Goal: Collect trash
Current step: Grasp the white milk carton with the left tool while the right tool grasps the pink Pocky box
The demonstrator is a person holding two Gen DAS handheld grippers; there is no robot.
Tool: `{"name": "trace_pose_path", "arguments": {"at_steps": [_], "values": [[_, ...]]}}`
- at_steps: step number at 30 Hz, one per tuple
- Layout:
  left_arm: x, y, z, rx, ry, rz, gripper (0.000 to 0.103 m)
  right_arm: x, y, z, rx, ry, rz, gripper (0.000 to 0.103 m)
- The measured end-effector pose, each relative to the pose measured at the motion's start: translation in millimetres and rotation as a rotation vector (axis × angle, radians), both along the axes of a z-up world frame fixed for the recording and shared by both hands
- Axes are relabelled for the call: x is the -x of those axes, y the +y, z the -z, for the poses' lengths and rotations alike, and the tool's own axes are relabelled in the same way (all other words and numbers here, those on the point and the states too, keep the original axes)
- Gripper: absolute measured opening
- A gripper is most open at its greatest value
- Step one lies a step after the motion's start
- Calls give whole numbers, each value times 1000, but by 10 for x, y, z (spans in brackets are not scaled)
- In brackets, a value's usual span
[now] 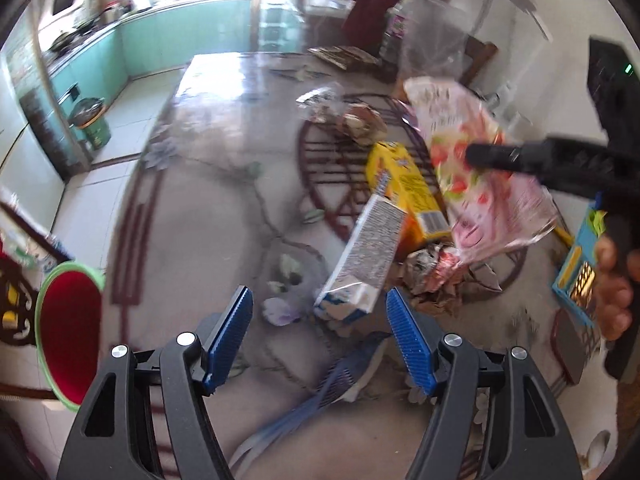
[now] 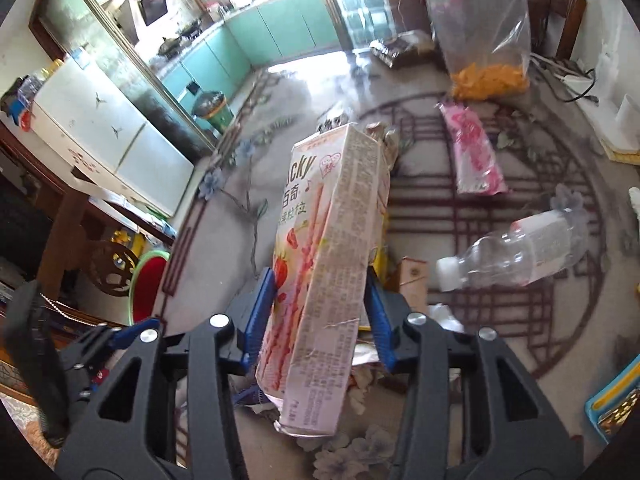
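Observation:
My right gripper (image 2: pixel 320 300) is shut on a pink strawberry biscuit-stick box (image 2: pixel 324 264), which stands tilted upward between the blue pads. In the left wrist view the same pink box (image 1: pixel 480 184) hangs over the trash heap in the right gripper's black fingers (image 1: pixel 492 156). My left gripper (image 1: pixel 320 320) is open above the patterned tablecloth (image 1: pixel 208 208). A white and grey carton (image 1: pixel 360 256) lies tilted just beyond its fingertips, touching neither pad. Behind it are a yellow box (image 1: pixel 408 184) and crumpled wrappers (image 1: pixel 432 272).
A clear plastic bottle (image 2: pixel 520 248), a pink wrapper (image 2: pixel 476 156) and a clear bag of orange snacks (image 2: pixel 484 40) lie on the table. A red bin with a green rim (image 1: pixel 68 332) stands below the table's left edge. A blue box (image 1: pixel 580 276) and a person's hand (image 1: pixel 612 292) are at the right.

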State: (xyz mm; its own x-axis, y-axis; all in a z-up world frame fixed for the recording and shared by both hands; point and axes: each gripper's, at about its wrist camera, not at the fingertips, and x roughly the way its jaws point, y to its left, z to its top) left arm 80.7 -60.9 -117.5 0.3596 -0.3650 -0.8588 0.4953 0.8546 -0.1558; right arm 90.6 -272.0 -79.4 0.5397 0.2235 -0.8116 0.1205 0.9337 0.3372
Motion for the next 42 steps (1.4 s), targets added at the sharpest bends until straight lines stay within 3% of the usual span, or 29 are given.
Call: {"name": "trace_pose_path", "arguments": {"at_steps": [4, 9, 11, 12, 14, 16, 21, 27, 31, 42], "values": [[-93, -374, 195, -40, 34, 58, 66, 153, -281, -89, -33, -17, 36, 44], [-217, -624, 471, -113, 86, 61, 66, 299, -477, -78, -69, -6, 67, 44], [-274, -630, 549, -107, 115, 36, 60, 330, -516, -78, -74, -7, 68, 44], [-299, -623, 572, -97, 129, 25, 50, 338, -528, -78, -78, -7, 67, 44], [-343, -603, 608, -63, 167, 14, 37, 345, -529, -74, -86, -10, 62, 44], [-349, -567, 616, -52, 182, -10, 34, 334, -505, -86, -90, -15, 48, 44], [-269, -340, 335, 18, 132, -75, 34, 293, -404, -171, -98, -41, 17, 44], [-71, -21, -299, 99, 5, -155, 34, 246, -190, -329, -86, -82, -35, 44], [18, 93, -560, 103, -68, -181, 34, 211, -48, -375, -79, -91, -68, 44], [104, 465, -776, 110, -119, -228, 34, 161, 299, -437, -71, -96, -116, 44]]}}
